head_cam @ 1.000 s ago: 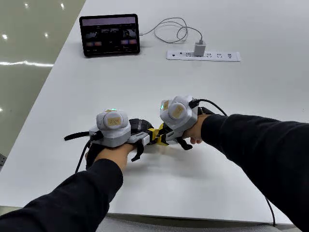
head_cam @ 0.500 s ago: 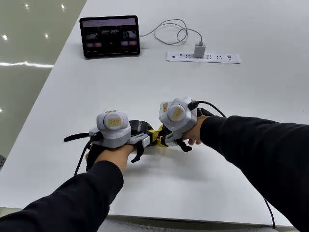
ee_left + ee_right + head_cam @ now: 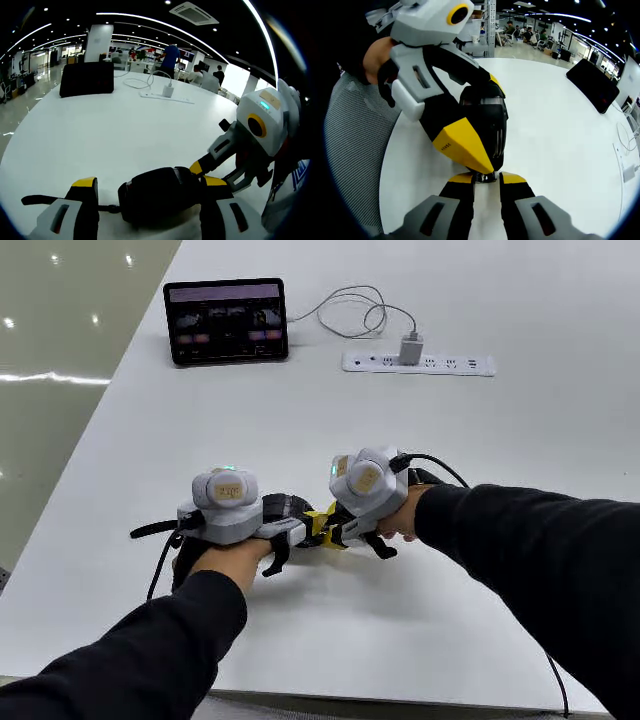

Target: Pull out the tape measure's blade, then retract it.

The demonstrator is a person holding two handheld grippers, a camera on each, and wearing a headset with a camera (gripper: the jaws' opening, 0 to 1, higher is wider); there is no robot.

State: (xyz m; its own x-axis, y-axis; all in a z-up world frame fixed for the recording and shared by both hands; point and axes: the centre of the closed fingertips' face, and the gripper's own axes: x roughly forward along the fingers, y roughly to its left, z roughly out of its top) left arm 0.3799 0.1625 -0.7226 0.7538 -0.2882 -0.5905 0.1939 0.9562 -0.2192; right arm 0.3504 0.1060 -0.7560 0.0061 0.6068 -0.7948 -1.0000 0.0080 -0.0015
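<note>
Left gripper (image 3: 150, 184) clamps the black rounded tape measure case (image 3: 165, 200); right gripper (image 3: 486, 180) pinches its small metal blade tip (image 3: 483, 175); blade seems undrawn, pull and retraction remain

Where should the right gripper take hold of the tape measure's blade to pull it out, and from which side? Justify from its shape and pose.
Grip the end hook, the small metal tab sticking out low on the black case. Come straight on from the side opposite the left gripper, which clamps that case. The right gripper sits there, jaws pinching the tab.
</note>
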